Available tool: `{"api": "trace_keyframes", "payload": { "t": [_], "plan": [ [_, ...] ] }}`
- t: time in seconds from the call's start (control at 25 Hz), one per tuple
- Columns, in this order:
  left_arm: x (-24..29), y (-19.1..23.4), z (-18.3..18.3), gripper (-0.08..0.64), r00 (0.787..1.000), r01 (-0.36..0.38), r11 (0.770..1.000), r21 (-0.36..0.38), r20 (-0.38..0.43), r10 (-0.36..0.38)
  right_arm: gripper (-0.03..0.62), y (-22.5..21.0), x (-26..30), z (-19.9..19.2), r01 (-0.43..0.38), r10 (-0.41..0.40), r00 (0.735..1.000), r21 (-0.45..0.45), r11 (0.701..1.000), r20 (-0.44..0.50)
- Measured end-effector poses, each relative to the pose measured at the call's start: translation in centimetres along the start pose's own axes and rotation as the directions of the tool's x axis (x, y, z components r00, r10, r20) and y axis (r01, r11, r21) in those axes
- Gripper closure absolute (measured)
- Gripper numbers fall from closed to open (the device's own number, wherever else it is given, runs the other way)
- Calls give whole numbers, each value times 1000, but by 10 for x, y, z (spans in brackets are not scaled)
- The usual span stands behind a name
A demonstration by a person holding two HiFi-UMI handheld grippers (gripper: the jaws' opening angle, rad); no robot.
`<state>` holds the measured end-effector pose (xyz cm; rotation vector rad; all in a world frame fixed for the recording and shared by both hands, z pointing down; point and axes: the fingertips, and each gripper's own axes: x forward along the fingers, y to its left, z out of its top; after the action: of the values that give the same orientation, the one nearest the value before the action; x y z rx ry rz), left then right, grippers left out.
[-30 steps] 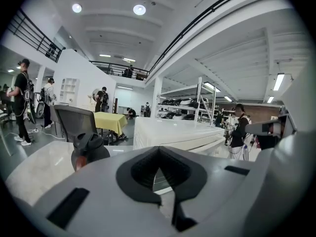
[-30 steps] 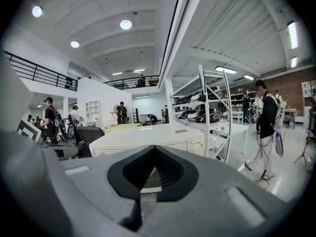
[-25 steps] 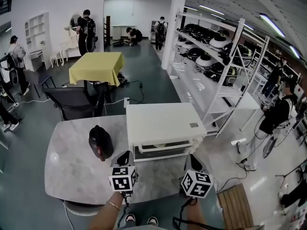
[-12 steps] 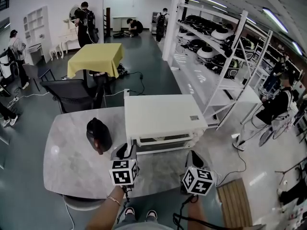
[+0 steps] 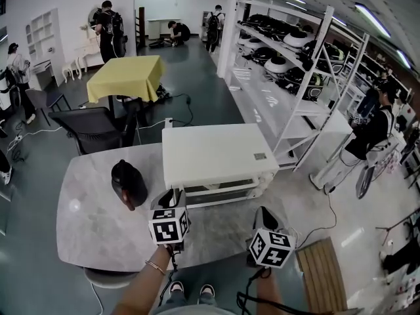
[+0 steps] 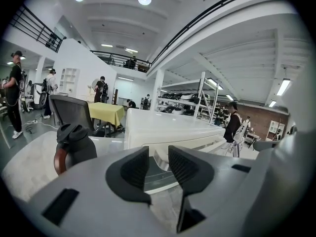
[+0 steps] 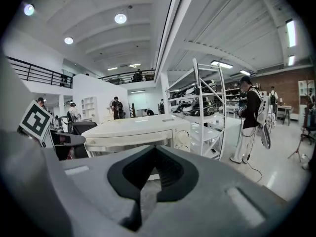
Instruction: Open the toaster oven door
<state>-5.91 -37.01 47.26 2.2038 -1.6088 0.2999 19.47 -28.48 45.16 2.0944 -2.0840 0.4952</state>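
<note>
two grippers are held over the near part of a grey table (image 5: 92, 235): the left gripper (image 5: 172, 199), whose jaws have just been opened, is seen with its pads wide apart and nothing between them, while the right gripper (image 5: 264, 215) is seen with its jaws closed together on nothing. just beyond them the white toaster oven (image 5: 216, 155) is set on the table with its door (image 5: 220, 193) closed and turned toward the grippers, a dark jug (image 5: 128, 182) being stood just beside it on the left. farther off a yellow-covered table (image 5: 128, 77) and white shelves (image 5: 295, 51) are seen.
</note>
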Motion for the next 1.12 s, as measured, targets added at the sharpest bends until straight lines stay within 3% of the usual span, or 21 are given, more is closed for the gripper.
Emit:
{"api": "trace_keyframes", "payload": {
  "t": [0.52, 1.12],
  "plan": [
    [21, -5, 6, 440, 999, -47, 999, -3, -16, 47, 588, -36, -3, -21, 40, -39, 998, 50, 998, -40],
    [27, -5, 2, 451, 996, -81, 996, -40, -52, 79, 588, -46, 11, -24, 15, -12, 999, 72, 997, -43]
  ]
}}
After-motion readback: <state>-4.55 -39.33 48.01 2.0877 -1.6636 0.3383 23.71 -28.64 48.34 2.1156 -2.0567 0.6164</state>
